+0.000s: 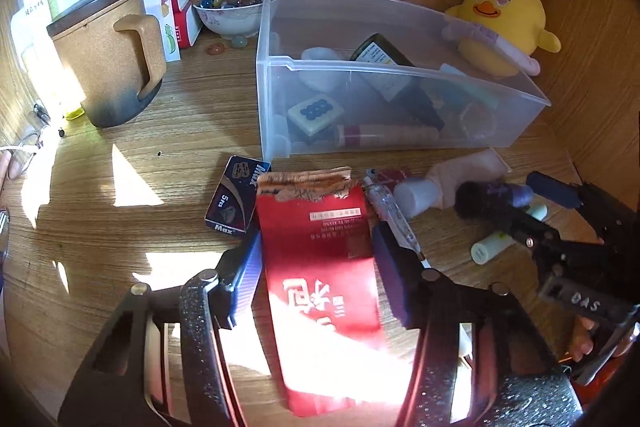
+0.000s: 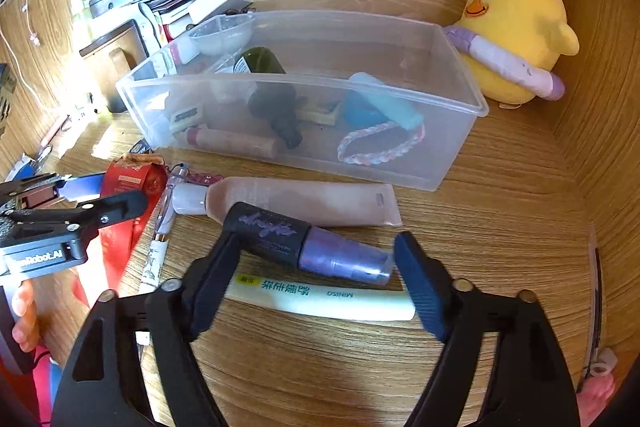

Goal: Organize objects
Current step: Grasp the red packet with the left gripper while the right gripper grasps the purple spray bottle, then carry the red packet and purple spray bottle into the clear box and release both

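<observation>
The left gripper [image 1: 316, 259] is straddling the red packet [image 1: 320, 259], which is lying flat on the wooden desk [image 1: 180, 167] with its long axis running from 6 o'clock up toward 12, torn end farthest from the hand. Both blue pads are sitting against the packet's long edges, one at 9 o'clock and one at 3, so the jaws are looking clamped across its narrow width. The clear bin [image 1: 400, 103] is standing beyond the torn end, at roughly 1 o'clock from this gripper, so the carry is likely heading up and slightly right.

Further right, the right gripper [image 2: 316, 267] is bracketing the purple bottle [image 2: 312, 247], whose long axis is lying crosswise, black cap at 9 o'clock and base at 3. The left pad is touching the cap; the right pad is sitting just beside the base, and whether it is pressing I cannot tell. A pale tube [image 2: 320, 299] is lying parallel just below the bottle. Here the bin [image 2: 304, 99] is lying at 12 o'clock, closer to this hand.
</observation>
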The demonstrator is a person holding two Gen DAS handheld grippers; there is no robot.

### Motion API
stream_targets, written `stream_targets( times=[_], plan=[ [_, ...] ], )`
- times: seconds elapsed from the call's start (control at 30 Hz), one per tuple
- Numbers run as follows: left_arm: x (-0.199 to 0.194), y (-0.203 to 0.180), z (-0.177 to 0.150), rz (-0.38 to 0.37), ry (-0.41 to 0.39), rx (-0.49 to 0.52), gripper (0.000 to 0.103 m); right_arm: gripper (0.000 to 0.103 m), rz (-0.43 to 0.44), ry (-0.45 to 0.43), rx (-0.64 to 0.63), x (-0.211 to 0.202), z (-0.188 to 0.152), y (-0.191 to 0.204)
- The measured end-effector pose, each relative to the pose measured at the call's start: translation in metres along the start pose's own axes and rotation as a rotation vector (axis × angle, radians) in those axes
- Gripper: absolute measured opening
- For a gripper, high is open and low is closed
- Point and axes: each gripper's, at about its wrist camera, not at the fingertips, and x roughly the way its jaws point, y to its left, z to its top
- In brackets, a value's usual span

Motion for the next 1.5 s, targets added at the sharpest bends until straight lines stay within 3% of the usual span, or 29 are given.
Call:
stream_targets(
  times=[0.1, 0.17, 0.33, 0.43, 0.53, 0.67, 0.83, 0.9, 1.13, 1.4, 1.5],
  plan=[
    [-0.003, 0.000, -0.003, -0.004, -0.002, 0.012, 0.053, 0.054, -0.007, -0.002, -0.005, -0.002, -0.001, -0.002],
    [-0.004, -0.001, -0.004, -0.011, 0.000, 0.024, 0.053, 0.050, -0.003, 0.001, -0.007, -0.004, -0.002, -0.004],
    [-0.005, -0.005, -0.006, -0.037, 0.018, 0.052, 0.054, 0.052, 0.029, 0.005, -0.004, -0.012, -0.001, -0.007],
    [-0.003, -0.008, -0.004, -0.032, 0.020, 0.055, 0.057, 0.067, 0.022, -0.023, -0.032, -0.016, 0.004, -0.004],
    [0.003, -0.010, 0.000, -0.039, 0.028, 0.045, 0.064, 0.068, -0.002, -0.043, -0.110, -0.016, 0.009, 0.008],
    [0.011, -0.011, 0.002, -0.034, 0.031, 0.046, 0.065, 0.068, -0.006, -0.027, -0.204, -0.007, 0.013, 0.022],
    [0.005, -0.012, -0.002, -0.021, 0.005, 0.066, 0.054, 0.065, 0.017, 0.021, -0.247, 0.010, 0.012, 0.026],
    [0.003, -0.012, -0.003, -0.013, -0.004, 0.066, 0.054, 0.053, 0.025, 0.031, -0.254, 0.014, 0.012, 0.025],
    [-0.012, -0.011, -0.002, -0.022, -0.051, 0.052, 0.054, 0.038, 0.054, 0.009, -0.233, 0.014, 0.012, 0.020],
    [-0.033, -0.017, 0.010, -0.049, -0.121, 0.039, 0.054, 0.010, 0.086, -0.054, -0.180, 0.002, 0.016, 0.013],
    [-0.037, -0.020, 0.016, -0.063, -0.136, 0.038, 0.054, 0.010, 0.085, -0.074, -0.168, -0.004, 0.016, 0.010]
  ],
)
